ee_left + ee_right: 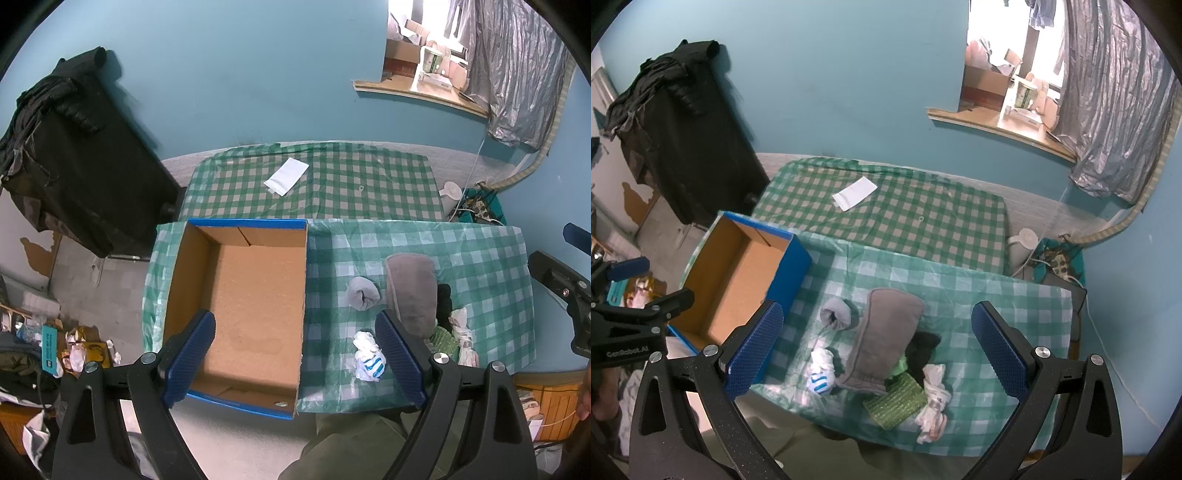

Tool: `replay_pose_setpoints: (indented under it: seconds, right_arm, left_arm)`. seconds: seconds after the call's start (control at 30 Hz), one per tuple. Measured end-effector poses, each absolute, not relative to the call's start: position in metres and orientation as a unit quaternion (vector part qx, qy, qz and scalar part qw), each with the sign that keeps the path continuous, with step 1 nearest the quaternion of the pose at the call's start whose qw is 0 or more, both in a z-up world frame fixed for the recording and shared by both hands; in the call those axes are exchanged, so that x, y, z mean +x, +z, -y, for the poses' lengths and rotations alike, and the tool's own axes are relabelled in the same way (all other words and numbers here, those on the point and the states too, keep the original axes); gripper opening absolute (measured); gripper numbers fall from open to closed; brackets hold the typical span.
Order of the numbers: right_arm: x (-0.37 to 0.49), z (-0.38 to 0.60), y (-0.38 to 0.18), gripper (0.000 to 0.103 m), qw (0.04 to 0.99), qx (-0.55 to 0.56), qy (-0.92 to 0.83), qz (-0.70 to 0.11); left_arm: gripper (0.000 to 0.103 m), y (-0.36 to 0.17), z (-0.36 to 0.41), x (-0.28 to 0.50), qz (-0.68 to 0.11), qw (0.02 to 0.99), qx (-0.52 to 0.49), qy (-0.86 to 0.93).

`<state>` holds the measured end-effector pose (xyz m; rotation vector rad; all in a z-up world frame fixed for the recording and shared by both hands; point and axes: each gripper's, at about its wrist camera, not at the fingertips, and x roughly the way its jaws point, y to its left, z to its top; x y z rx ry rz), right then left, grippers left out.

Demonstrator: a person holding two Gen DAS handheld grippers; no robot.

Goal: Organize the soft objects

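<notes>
An empty cardboard box (255,295) (738,280) with blue outer walls sits at the left of the green checked table. Right of it lies a heap of soft things: a grey slipper (412,291) (882,339), a rolled grey sock (362,293) (835,314), a white-and-blue sock (369,356) (822,373), a black cloth (923,350), a green cloth (895,400) and a knotted white sock (934,397). My left gripper (295,354) hovers open above the box's near right part. My right gripper (875,345) hovers open above the heap, holding nothing.
A second checked table (332,184) stands behind, with a white envelope (286,176) (855,193) on it. Black clothes drape a dark cabinet (81,177) at the left. A white kettle (1023,242) and cables sit at the right. Clutter covers the floor at the left.
</notes>
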<state>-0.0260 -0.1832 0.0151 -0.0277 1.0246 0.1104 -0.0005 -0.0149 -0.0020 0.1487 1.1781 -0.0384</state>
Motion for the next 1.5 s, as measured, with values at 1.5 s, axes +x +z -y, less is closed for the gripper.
replay_pose_setpoints:
  seconds: [1.5]
  right_arm:
    - [-0.038,0.224,-0.017,0.101,0.851,-0.007,0.034,-0.524]
  left_arm:
    - [0.089,-0.056,0.046,0.004,-0.607,0.787,0.103,-0.037]
